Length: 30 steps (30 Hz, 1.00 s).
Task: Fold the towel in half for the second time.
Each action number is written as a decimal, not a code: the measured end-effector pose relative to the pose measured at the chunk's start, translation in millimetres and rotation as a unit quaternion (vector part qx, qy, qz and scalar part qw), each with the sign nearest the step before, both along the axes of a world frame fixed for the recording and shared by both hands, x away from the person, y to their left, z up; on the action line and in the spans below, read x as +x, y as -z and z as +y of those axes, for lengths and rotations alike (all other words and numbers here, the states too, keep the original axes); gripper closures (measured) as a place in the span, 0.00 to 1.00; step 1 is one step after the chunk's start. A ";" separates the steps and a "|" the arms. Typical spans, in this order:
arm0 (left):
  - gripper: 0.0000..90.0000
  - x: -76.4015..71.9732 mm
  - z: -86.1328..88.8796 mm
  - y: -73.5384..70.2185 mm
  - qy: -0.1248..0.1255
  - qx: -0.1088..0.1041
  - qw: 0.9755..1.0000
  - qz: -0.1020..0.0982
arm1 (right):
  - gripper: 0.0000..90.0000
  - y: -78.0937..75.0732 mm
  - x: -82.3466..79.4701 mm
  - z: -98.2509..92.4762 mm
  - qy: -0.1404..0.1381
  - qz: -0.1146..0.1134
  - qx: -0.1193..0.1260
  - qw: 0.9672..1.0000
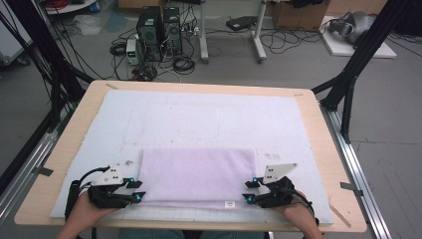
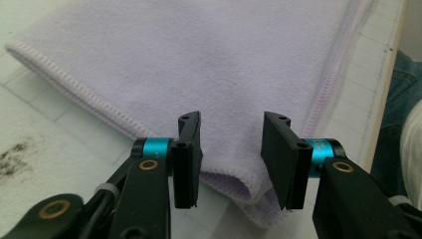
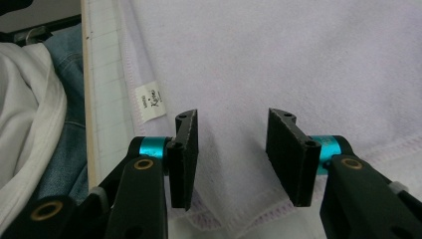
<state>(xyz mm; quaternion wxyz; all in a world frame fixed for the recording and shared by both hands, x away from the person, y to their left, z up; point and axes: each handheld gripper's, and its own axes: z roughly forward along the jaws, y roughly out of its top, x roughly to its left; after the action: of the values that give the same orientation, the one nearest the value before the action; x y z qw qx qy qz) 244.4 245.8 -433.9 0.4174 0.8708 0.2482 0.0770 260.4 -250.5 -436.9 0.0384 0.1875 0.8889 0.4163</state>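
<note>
Your folded lilac towel (image 1: 198,177) lies flat on the white mat (image 1: 209,119), near the table's (image 1: 318,129) front edge, its label (image 3: 150,101) at the near hem. Your left gripper (image 2: 231,154) sits at the towel's near left corner — jaws apart, the folded corner between them, pads not pressing on it. Your right gripper (image 3: 232,157) sits at the near right corner — jaws likewise apart over the hem, nothing clamped. Both rest low against the cloth.
</note>
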 end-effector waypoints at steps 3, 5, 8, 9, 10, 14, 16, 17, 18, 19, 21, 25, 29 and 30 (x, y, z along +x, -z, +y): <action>0.67 -0.9 -4.3 2.8 0.006 0.009 1.000 -0.005 | 0.62 1.4 -0.8 -2.4 0.002 0.002 -0.003 1.000; 0.70 -1.8 -6.5 4.4 0.008 0.018 1.000 -0.016 | 0.64 4.8 -1.8 -0.8 0.002 -0.001 -0.008 1.000; 0.84 -2.1 -7.8 6.4 0.007 0.019 0.999 -0.026 | 0.78 6.3 -1.8 1.2 0.003 -0.002 -0.010 1.000; 0.87 -2.6 -8.5 6.6 0.005 0.018 0.999 -0.026 | 0.82 5.6 -0.6 1.7 0.001 0.001 -0.011 1.000; 0.90 -3.0 -9.1 6.0 0.006 0.020 0.999 -0.026 | 0.87 4.9 0.5 2.4 -0.003 0.005 -0.014 1.000; 0.94 -3.4 -5.8 0.7 -0.004 0.003 1.000 -0.023 | 0.95 -0.9 3.2 4.4 -0.009 0.011 -0.020 1.000; 0.94 -3.0 -0.6 -7.5 -0.011 -0.010 1.000 -0.028 | 0.95 -6.7 4.1 3.0 -0.007 0.010 -0.011 1.000; 0.94 -2.9 1.8 -12.5 -0.013 -0.013 0.999 -0.032 | 0.95 -11.1 4.2 1.8 -0.005 0.011 0.000 1.000; 0.94 -2.7 3.8 -17.4 -0.017 -0.014 0.999 -0.037 | 0.95 -16.3 4.0 0.8 -0.005 0.009 0.010 1.000; 0.94 -2.3 5.1 -21.0 -0.018 -0.012 0.999 -0.041 | 0.95 -22.0 3.4 0.2 -0.006 0.005 0.017 1.000; 0.94 -2.0 8.6 -30.4 -0.022 -0.013 0.998 -0.049 | 0.95 -32.6 1.5 1.8 -0.012 -0.002 0.023 1.000; 0.94 -8.0 13.4 -35.6 -0.018 -0.016 0.999 -0.044 | 0.95 -43.5 -7.1 8.7 -0.031 -0.007 0.019 0.999; 0.92 -14.4 13.3 -11.1 -0.003 -0.004 1.000 -0.003 | 0.93 -24.7 -11.7 10.2 -0.041 0.020 -0.001 0.999; 0.90 -14.9 12.0 -3.8 -0.001 0.000 1.000 0.008 | 0.89 -16.2 -11.1 10.0 -0.042 0.036 -0.009 0.998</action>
<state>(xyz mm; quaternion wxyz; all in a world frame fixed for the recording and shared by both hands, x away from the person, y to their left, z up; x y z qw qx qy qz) 229.5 257.8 -430.1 0.4150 0.8712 0.2524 0.0706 249.3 -240.5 -420.7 -0.0097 0.1646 0.9004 0.4026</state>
